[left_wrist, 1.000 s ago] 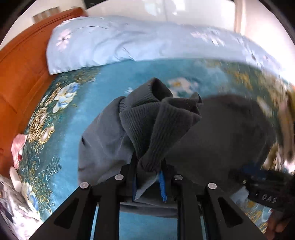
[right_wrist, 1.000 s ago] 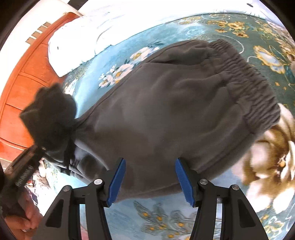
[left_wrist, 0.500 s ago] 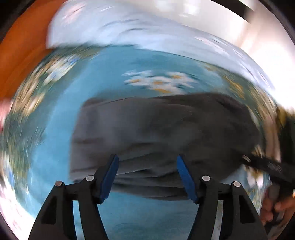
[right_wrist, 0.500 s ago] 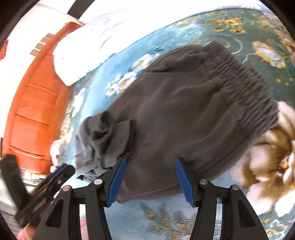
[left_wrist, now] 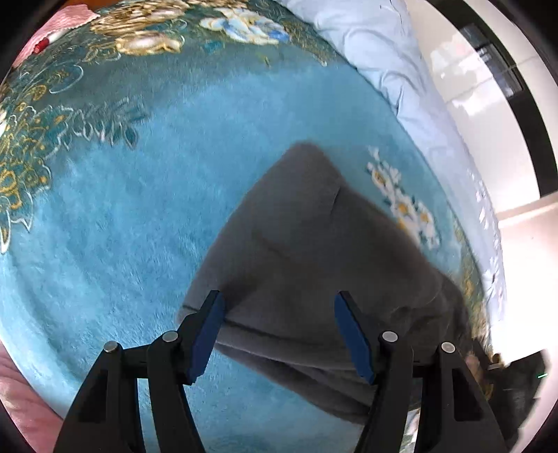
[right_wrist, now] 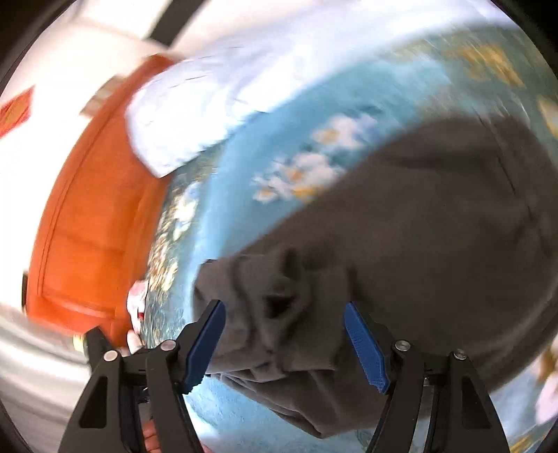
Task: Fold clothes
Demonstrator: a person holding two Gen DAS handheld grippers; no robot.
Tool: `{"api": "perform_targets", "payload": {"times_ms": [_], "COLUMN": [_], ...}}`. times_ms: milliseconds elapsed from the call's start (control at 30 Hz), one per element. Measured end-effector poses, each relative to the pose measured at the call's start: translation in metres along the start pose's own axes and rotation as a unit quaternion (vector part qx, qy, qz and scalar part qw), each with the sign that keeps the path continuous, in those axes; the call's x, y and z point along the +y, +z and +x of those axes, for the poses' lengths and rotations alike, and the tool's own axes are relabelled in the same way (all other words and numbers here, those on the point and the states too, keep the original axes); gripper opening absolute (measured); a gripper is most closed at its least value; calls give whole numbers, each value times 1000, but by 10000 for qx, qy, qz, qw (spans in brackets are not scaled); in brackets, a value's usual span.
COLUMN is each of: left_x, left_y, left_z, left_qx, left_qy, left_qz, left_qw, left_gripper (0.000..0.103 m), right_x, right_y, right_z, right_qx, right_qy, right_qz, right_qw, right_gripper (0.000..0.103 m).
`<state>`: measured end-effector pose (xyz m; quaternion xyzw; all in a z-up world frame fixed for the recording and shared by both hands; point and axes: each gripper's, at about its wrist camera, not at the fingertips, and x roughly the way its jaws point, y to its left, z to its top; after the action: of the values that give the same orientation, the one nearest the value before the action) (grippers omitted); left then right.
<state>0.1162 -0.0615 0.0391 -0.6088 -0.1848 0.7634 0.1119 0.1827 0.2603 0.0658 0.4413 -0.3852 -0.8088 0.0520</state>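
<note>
Dark grey sweatpants (left_wrist: 314,251) lie folded on the blue floral bedspread (left_wrist: 139,216). In the left wrist view my left gripper (left_wrist: 279,334) is open just above the near folded edge, holding nothing. In the right wrist view the sweatpants (right_wrist: 436,226) spread to the right, and their ribbed cuffs (right_wrist: 279,306) lie bunched on top at the near left end. My right gripper (right_wrist: 284,345) is open, hovering over those cuffs with nothing between its blue pads. This view is blurred by motion.
A pale blue pillow (left_wrist: 376,52) lies along the head of the bed, also the pillow (right_wrist: 216,97) in the right view. An orange wooden headboard (right_wrist: 90,216) stands at the left. A pink cloth (left_wrist: 66,21) sits at the bedspread's far corner.
My left gripper let go of the ribbed cuffs, which now lie on the folded pants, and swung away to the left edge. My right gripper moved left toward the cuffs.
</note>
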Motion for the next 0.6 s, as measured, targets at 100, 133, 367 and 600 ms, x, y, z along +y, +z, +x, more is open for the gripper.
{"api": "perform_targets", "payload": {"times_ms": [100,133,367,600], "left_x": [-5,-8,5,19], "left_y": [-6,-8,-21,-28], "left_z": [2,2,7,7], "left_qx": [50,58,281,490], "left_qy": [157,206,105,-166], "left_qz": [230,332,248,-235], "left_qw": [9996,9992,9992,9984], "left_gripper": [66,66,66,66], "right_x": [5,2,-24,-12], "right_y": [-5,-6,4,-6], "right_z": [22,30,54,41], "right_qx": [570,674,669,560], "right_qy": [294,267,69,533], "right_qz": [-63,51,820,589], "right_qw": [9979,9974,9944,9953], "right_gripper": [74,74,60,11]}}
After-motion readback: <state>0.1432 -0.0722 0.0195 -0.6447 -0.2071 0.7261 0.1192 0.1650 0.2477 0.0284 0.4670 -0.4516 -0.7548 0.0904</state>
